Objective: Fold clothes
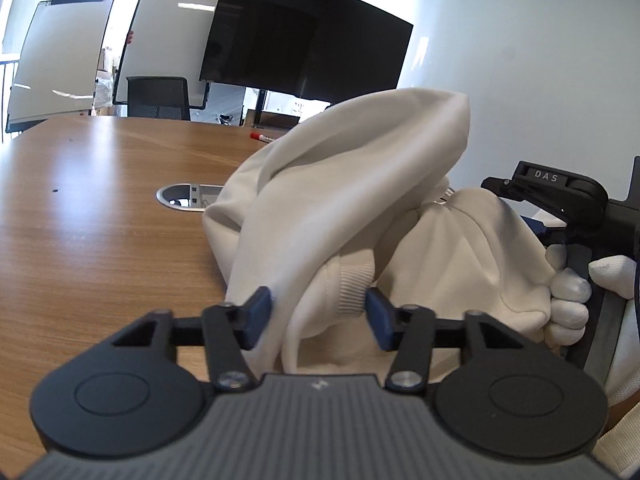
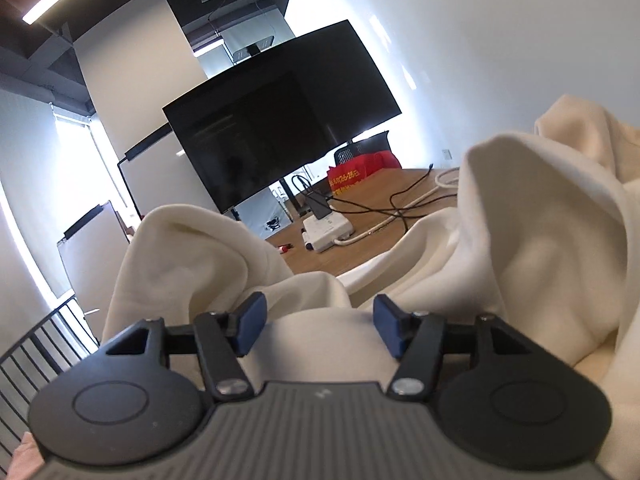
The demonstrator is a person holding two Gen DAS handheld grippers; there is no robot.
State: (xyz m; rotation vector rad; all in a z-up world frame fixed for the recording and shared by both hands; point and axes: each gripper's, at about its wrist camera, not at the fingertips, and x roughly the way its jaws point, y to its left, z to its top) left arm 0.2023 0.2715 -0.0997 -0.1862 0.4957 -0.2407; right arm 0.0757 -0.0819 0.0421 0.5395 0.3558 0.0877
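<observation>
- Left gripper (image 1: pixel 318 314): points forward and slightly down. Blue pads (image 1: pixel 256 316) stand either side of a bunched fold and ribbed cuff of the garment (image 1: pixel 360 184), apparently touching the fabric at both sides.
- Right gripper (image 2: pixel 316 326): jaws apart, pads (image 2: pixel 250 326) clear of the cloth that lies between and below them.
- Right hand (image 1: pixel 572 300): white-gloved, fingers wrapped around the black handle of its gripper, seen at the right edge of the left wrist view.
</observation>
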